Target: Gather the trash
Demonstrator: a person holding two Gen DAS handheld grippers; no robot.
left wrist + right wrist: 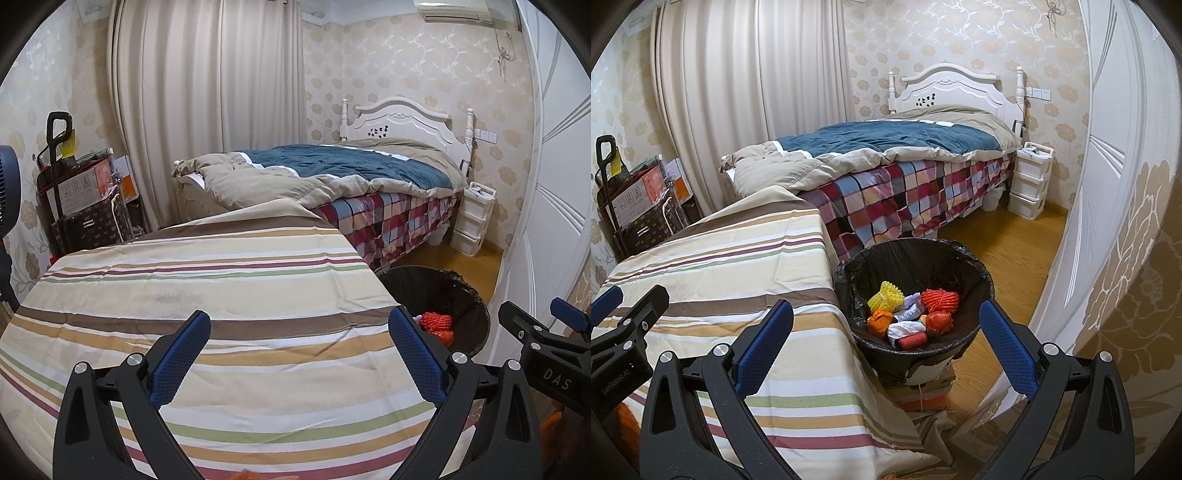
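Left gripper (pixel 299 332), lower centre, jaws spread wide and empty above the striped tablecloth (pixel 207 280). Right gripper (pixel 886 325), lower centre, likewise wide and empty. Black-lined trash bin (pixel 975 266), centre frame beside the table, contains orange, yellow and white trash (pixel 912 314).

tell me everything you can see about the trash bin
The bin is round, lined with a black plastic bag folded over its rim. It stands upright on a cardboard box on the wooden floor, right beside the striped-cloth table, near the bed. Inside lie orange, red and yellow foam nets, crumpled white wrappers and a red cylinder. Nothing grips it.
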